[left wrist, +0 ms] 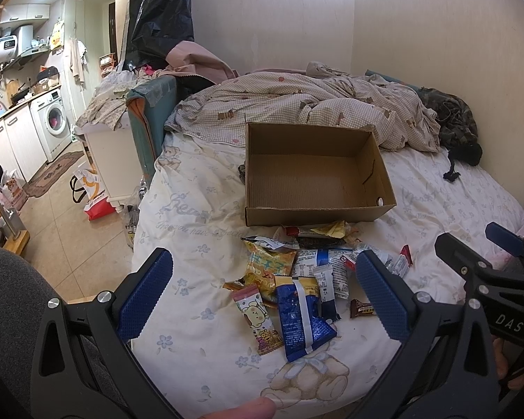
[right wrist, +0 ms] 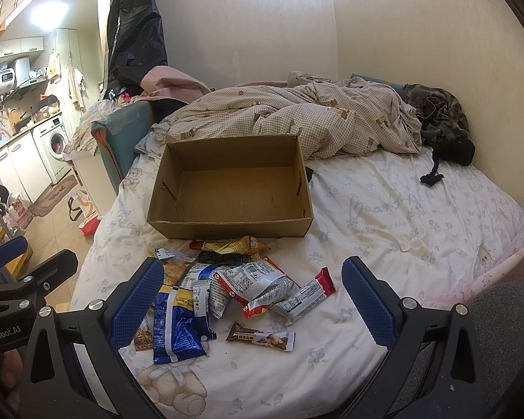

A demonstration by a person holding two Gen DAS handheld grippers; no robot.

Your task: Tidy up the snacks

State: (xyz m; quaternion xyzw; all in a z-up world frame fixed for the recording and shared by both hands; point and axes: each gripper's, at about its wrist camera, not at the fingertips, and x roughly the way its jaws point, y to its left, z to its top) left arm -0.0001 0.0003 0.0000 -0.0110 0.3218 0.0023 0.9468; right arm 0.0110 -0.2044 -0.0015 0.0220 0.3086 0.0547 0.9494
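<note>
Bedsheet under scattered snacks and empty box, both grippers' fingers spread.

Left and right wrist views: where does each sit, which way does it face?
Left wrist: on the left gripper, facing the snack pile and cardboard box; fingertip, right gripper show.
Right wrist: on the right gripper, facing likewise; left gripper shows.
Shared: box, snacks, bed sheet.

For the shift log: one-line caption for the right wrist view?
Open right gripper hovers over snack packets on the bed sheet, empty cardboard box behind.
</note>
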